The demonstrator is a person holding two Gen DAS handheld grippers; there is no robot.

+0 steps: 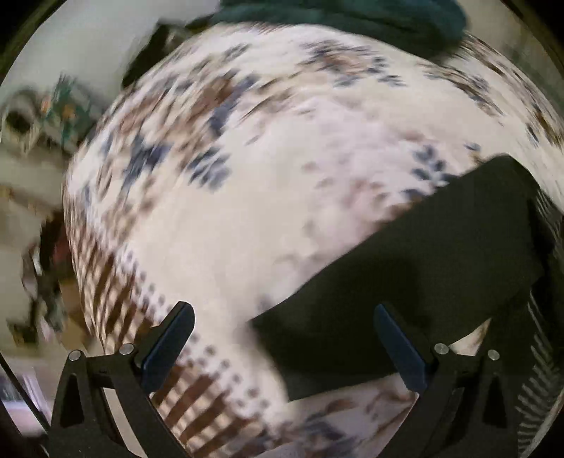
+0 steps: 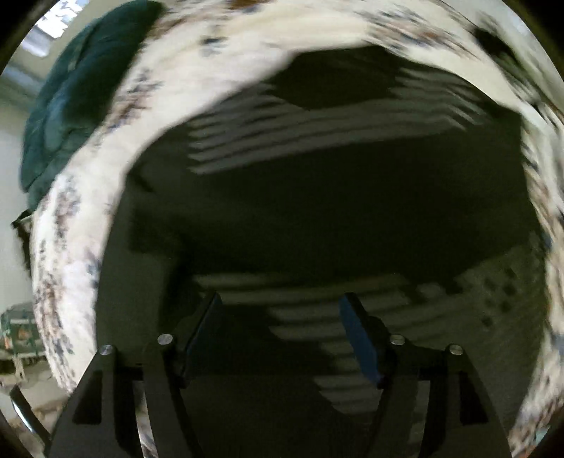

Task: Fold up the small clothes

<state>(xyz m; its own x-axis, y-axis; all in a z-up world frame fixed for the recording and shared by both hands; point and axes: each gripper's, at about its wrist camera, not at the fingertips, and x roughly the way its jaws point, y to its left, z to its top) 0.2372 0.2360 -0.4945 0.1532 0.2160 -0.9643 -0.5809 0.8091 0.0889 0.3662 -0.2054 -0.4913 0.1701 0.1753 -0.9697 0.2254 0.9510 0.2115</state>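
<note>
A dark garment (image 1: 423,253) with pale striped patches lies on a white bed cover (image 1: 246,211) printed with blue and brown flowers. In the left wrist view it fills the lower right, and its near edge runs under my left gripper (image 1: 285,324). That gripper is open wide, pointing steeply down, with nothing between its pads. The right wrist view is almost filled by the dark garment (image 2: 317,218), stripes showing at top and bottom. My right gripper (image 2: 280,310) hangs just over the cloth, open, its pads clear of the fabric. Both views are blurred.
A dark teal blanket (image 1: 352,14) is bunched at the far end of the bed, also at the upper left as the teal blanket (image 2: 63,105). Past the bed's left edge lies blurred room clutter (image 1: 35,123). The bed cover (image 2: 70,246) rings the garment.
</note>
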